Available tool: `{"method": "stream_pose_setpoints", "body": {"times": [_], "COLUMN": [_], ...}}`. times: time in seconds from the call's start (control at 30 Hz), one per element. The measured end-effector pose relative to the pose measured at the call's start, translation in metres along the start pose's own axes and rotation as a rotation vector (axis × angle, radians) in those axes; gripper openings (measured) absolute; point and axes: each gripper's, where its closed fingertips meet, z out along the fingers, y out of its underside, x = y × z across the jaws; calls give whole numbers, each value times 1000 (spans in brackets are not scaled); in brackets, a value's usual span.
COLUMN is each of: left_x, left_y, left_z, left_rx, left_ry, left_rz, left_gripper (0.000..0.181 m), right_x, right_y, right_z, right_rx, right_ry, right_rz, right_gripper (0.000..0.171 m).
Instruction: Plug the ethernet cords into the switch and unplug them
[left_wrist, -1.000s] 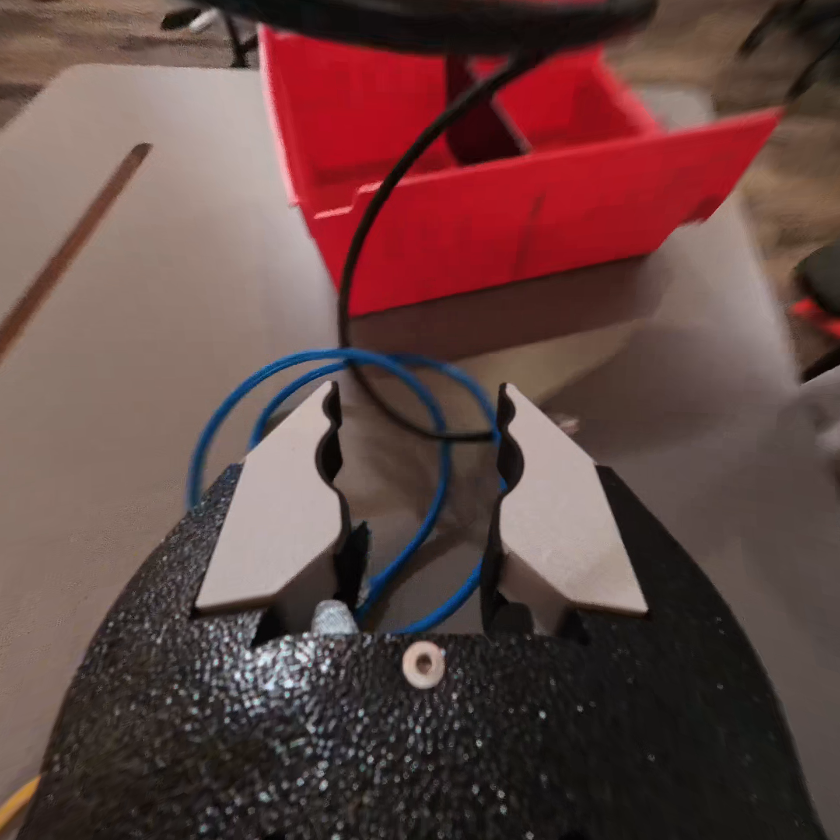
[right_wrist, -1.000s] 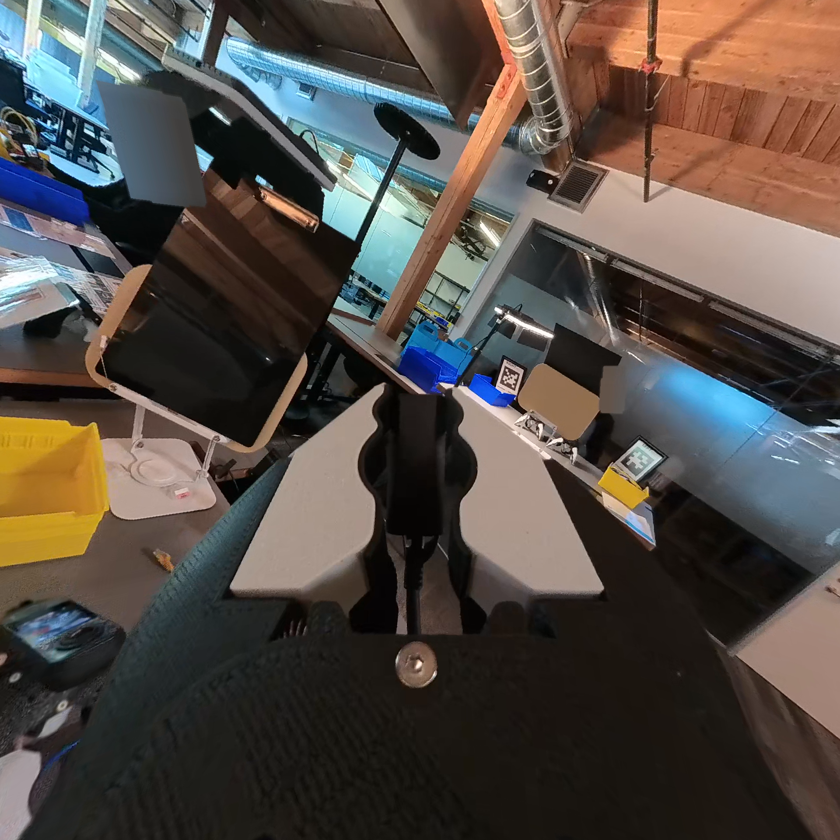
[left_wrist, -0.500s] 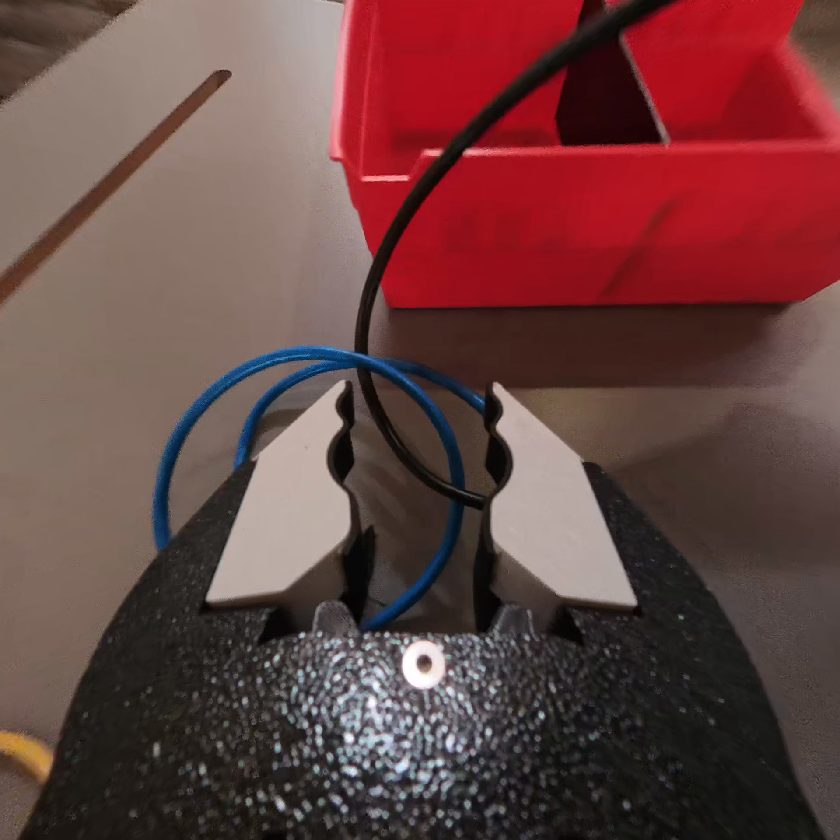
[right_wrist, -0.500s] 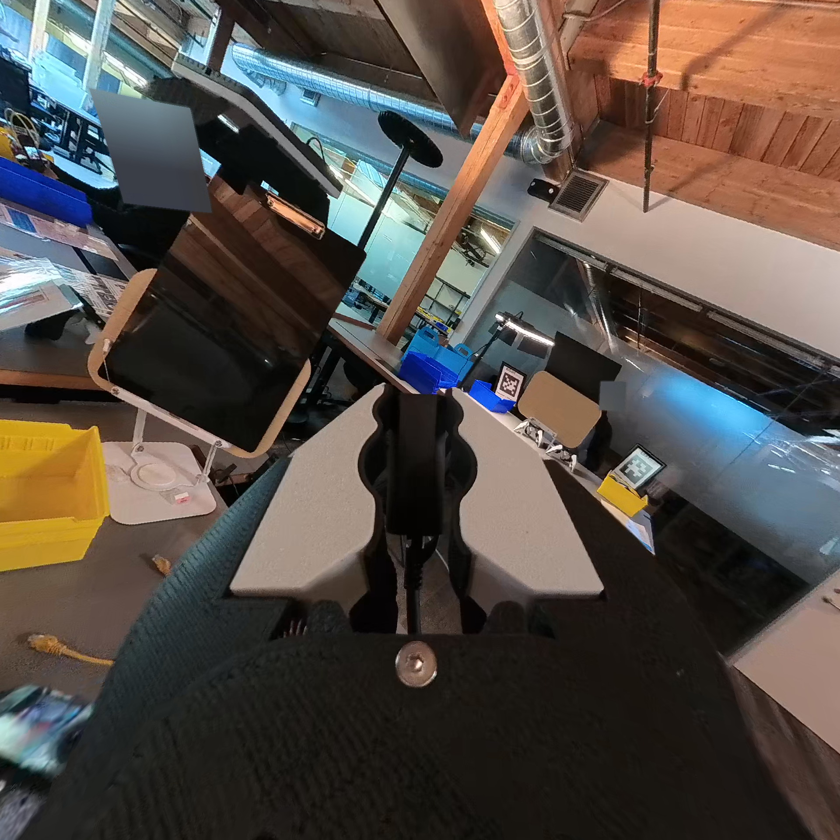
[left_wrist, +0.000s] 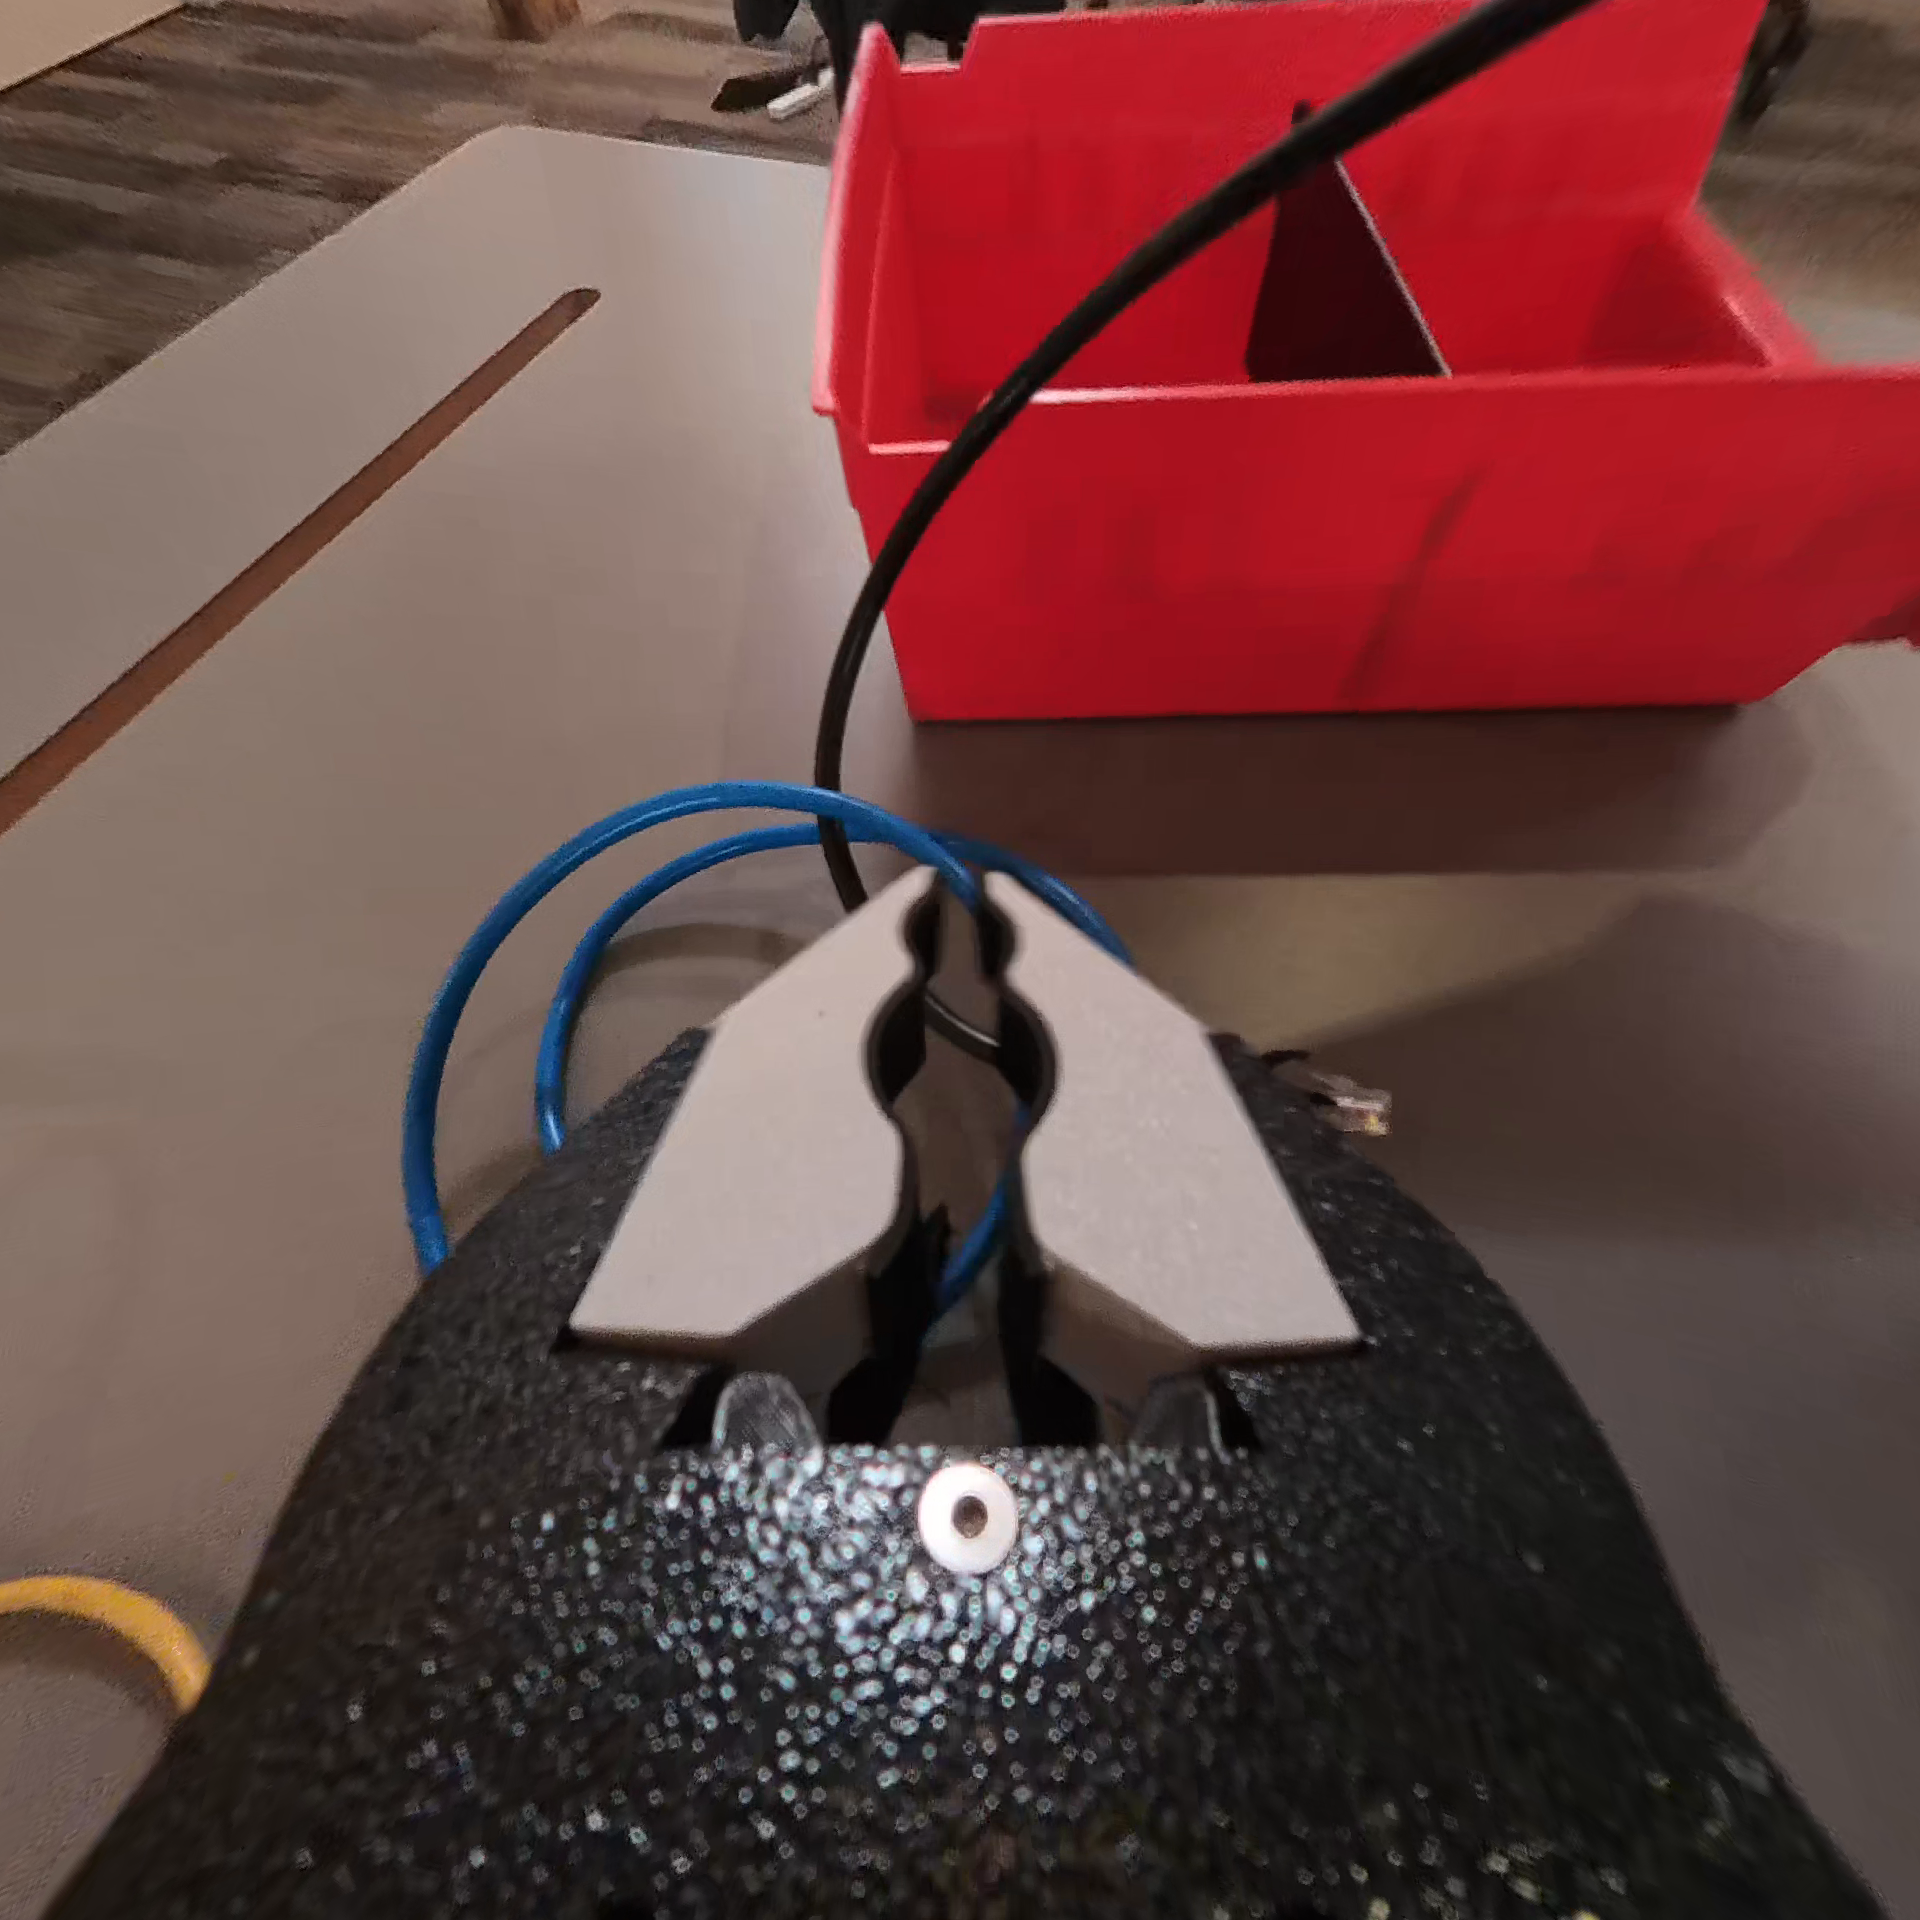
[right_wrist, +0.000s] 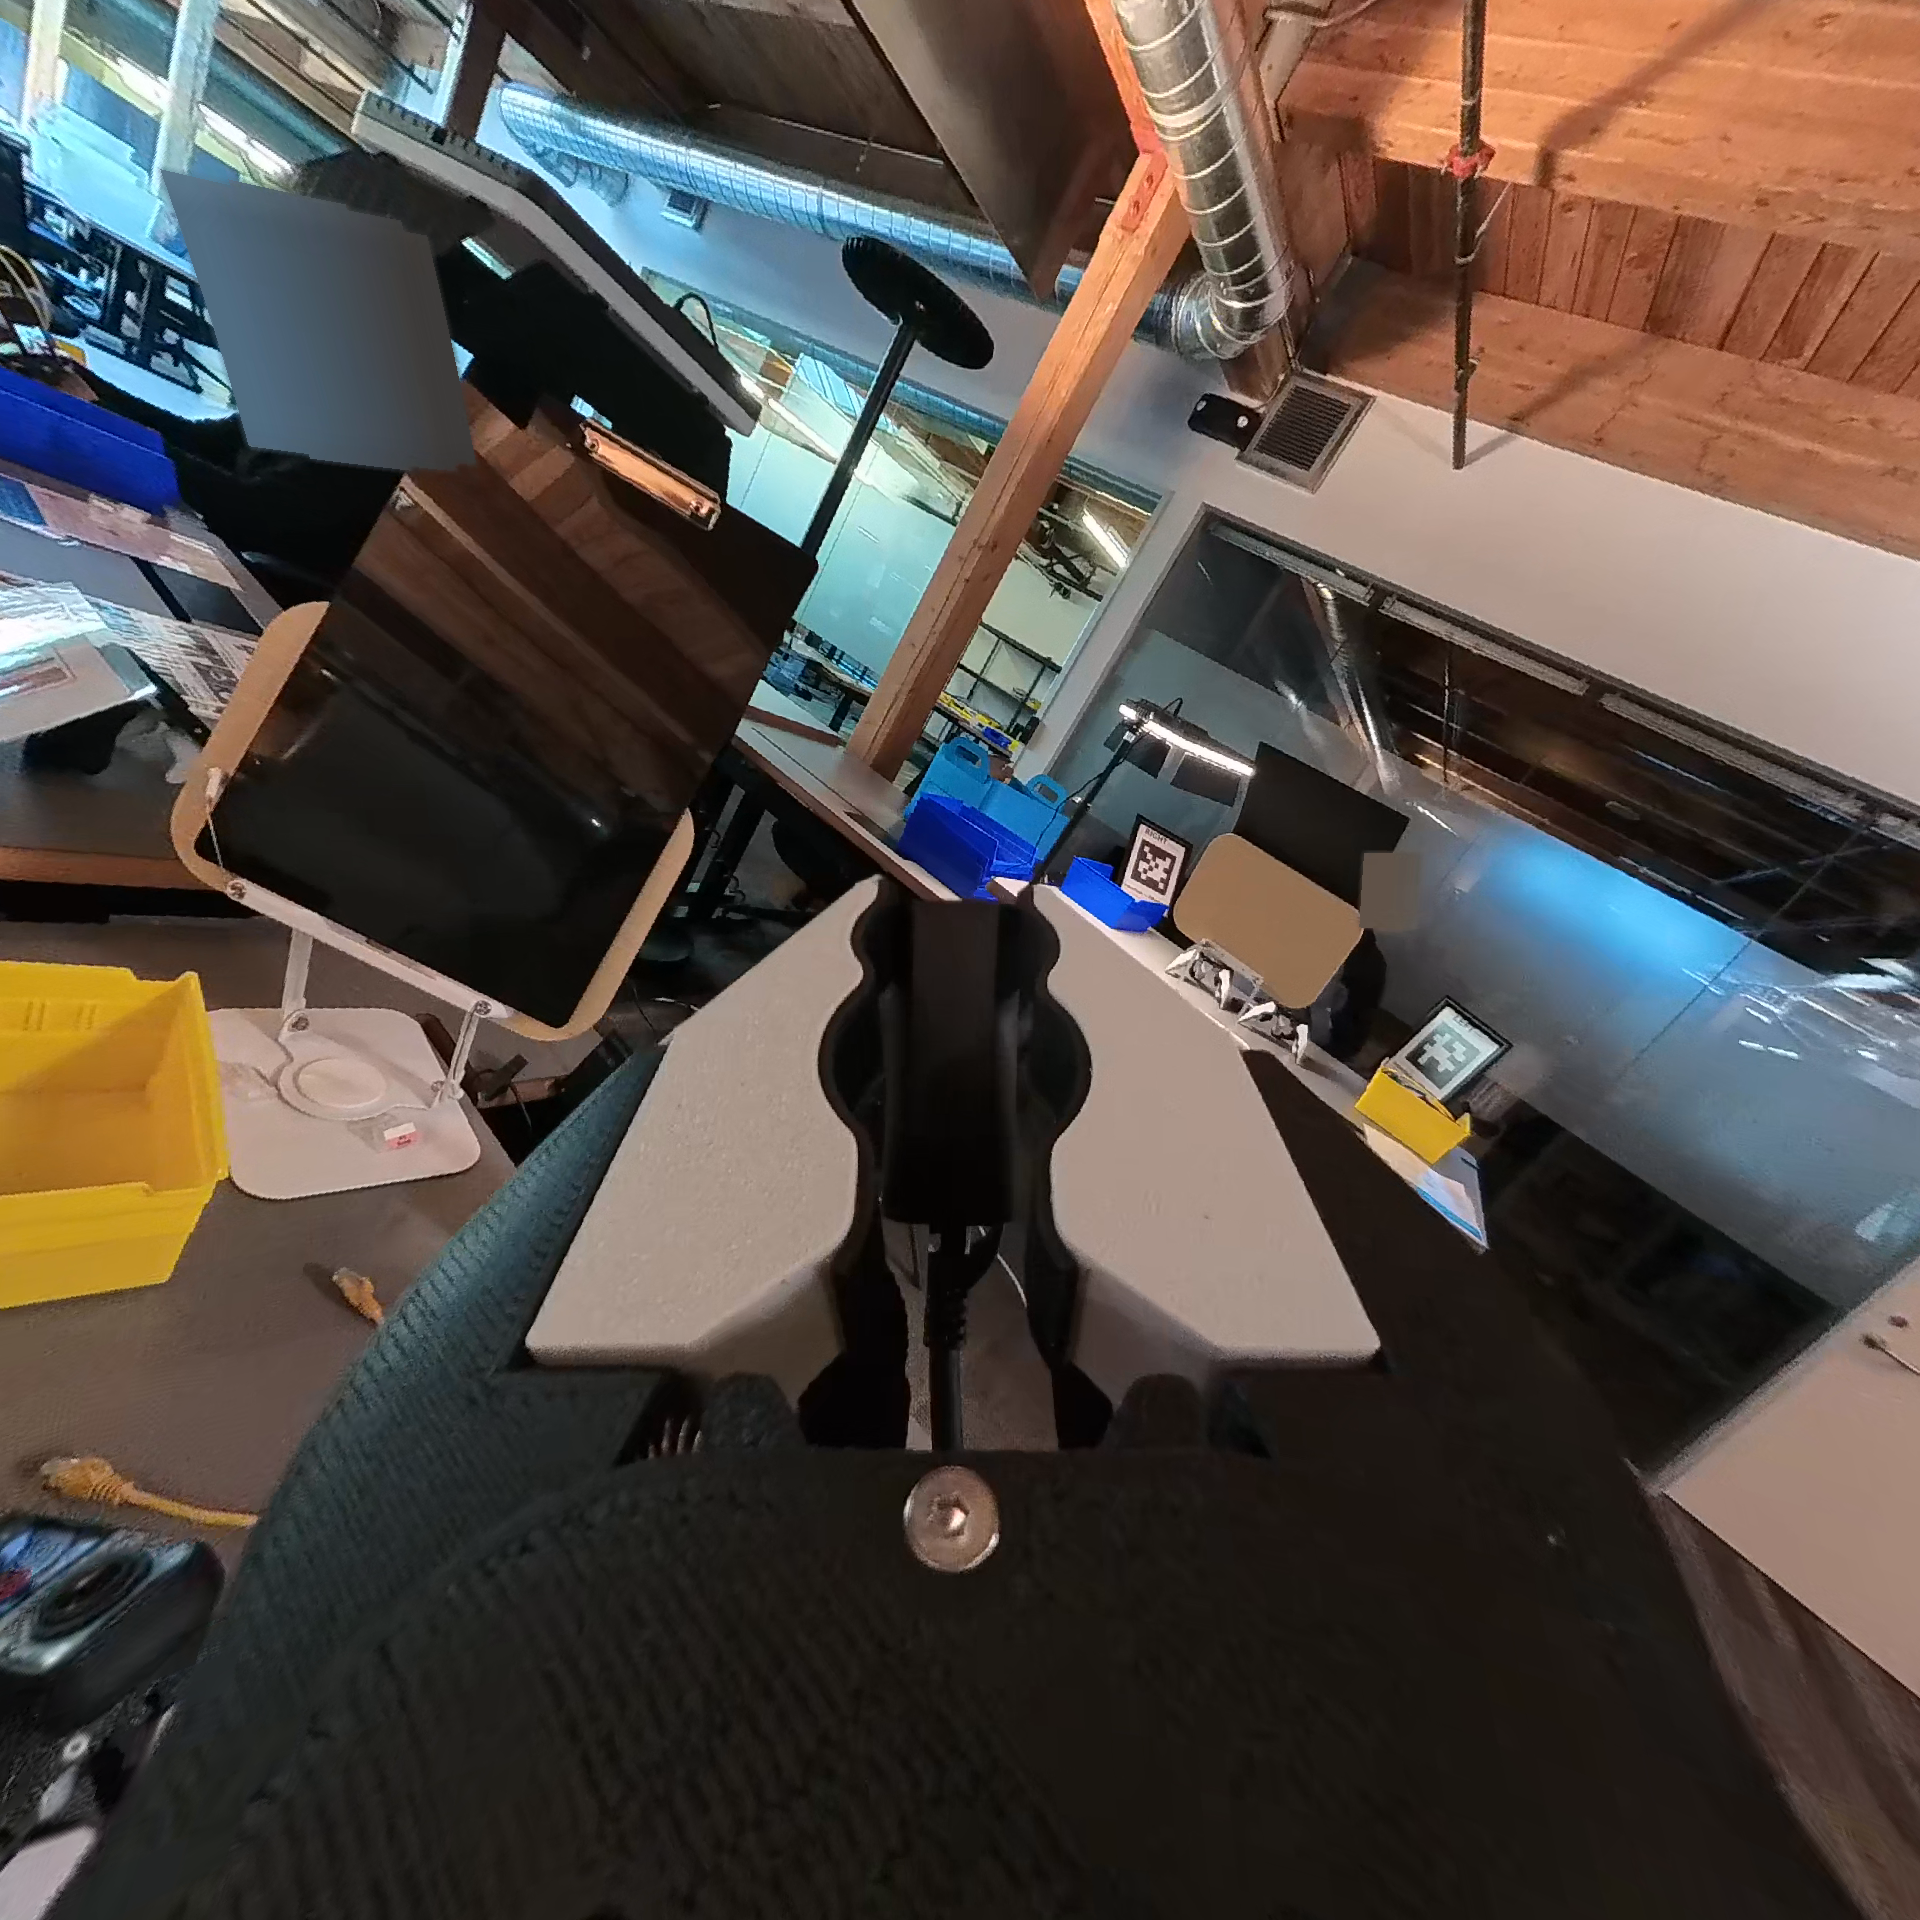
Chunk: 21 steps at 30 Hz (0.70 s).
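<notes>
My left gripper (left_wrist: 961, 894) is low over the grey table, its jaws drawn almost together around the looped blue ethernet cord (left_wrist: 488, 997). The cord's clear plug (left_wrist: 1351, 1107) lies just right of the fingers. A black cable (left_wrist: 1039, 353) runs under the fingertips and rises up to the right. My right gripper (right_wrist: 956, 904) is raised and pointed upward, shut on the flat black switch (right_wrist: 951, 1060). The black cable leaves the switch's near end. A yellow cord lies at the left edge of the left wrist view (left_wrist: 135, 1631), and a yellow plug (right_wrist: 94, 1481) shows in the right wrist view.
A red divided bin (left_wrist: 1351, 551) stands on the table just beyond the blue loops. A slot (left_wrist: 312, 540) runs along the table's left side. In the right wrist view a yellow bin (right_wrist: 94, 1122) and a tablet on a white stand (right_wrist: 468, 790) stand to the left. One gripper's finger ends stand about 45 cm off the other's. It is some 30 cm from my left tips to the slot (left_wrist: 312, 540).
My left gripper's jaws have gone from wide open to nearly closed around the blue cord. The red bin has shifted right in its view. The right gripper still holds the switch, hardly moved.
</notes>
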Motion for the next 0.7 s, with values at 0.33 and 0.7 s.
{"method": "stream_pose_setpoints", "body": {"times": [0.33, 0.7], "left_x": [-3, -15], "left_y": [-3, 45], "left_z": [23, 37], "left_rx": [-69, -243], "left_ry": [-161, -178], "left_rz": [187, 117], "left_gripper": [39, 30], "right_x": [-7, -4], "right_y": [-2, 3], "right_z": [3, -1], "right_rx": [-2, -8], "right_ry": [-9, -5], "right_rz": [-16, -5], "right_gripper": [21, 21]}}
